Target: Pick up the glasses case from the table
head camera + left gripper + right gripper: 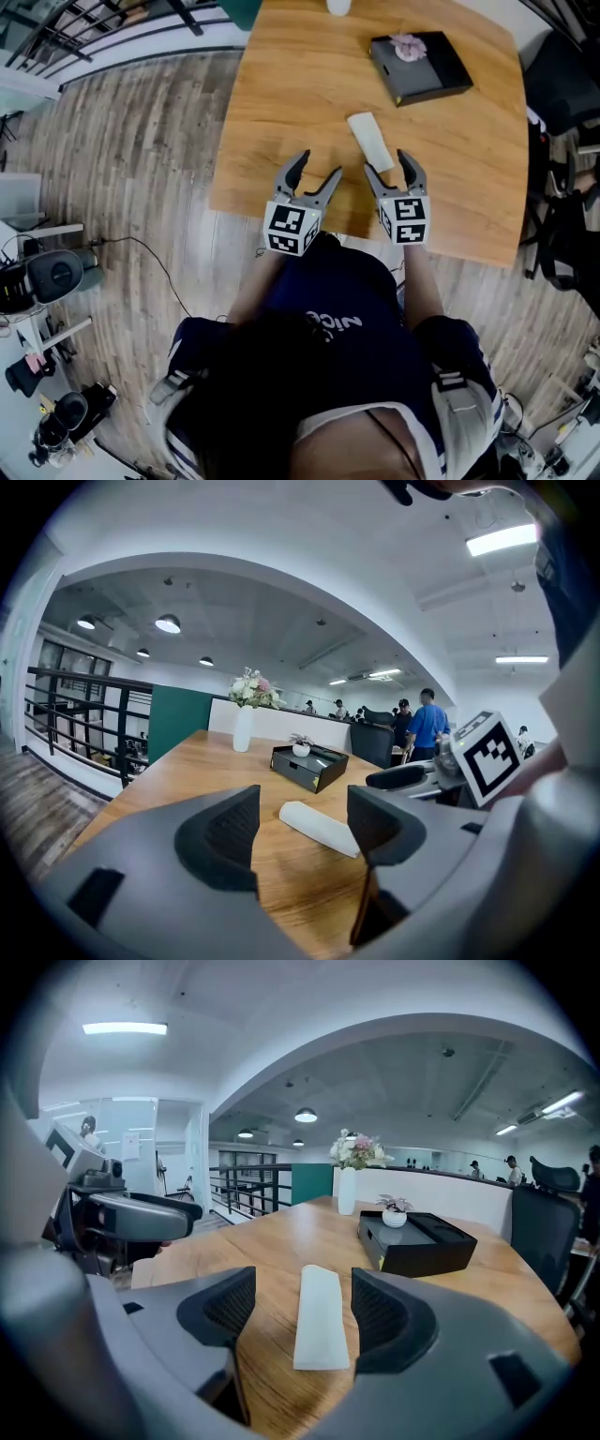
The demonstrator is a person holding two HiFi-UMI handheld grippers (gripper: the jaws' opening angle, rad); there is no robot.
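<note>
**Glasses case [370, 141] at the mouth of the right tongs, not gripped**

Case lies flat on the counter [281, 94], lengthwise at 12 o'clock of the right tongs [392, 173]. Black tray [419, 66] sits well apart at 1 o'clock. Best bet: advance along its long axis until the tongs straddle mid-body, keep low, squeeze across the narrow width, then lift. Right tongs wide apart, empty, touching nothing. Same for the left tongs [317, 169]: spread, empty, case at its 1 o'clock.

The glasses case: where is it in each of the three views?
Head view: the glasses case is above and right of centre.
Left gripper view: the case is low, just right of centre.
Right gripper view: the case is low, at the centre.
Shared landmark: the black box beyond it.
</note>
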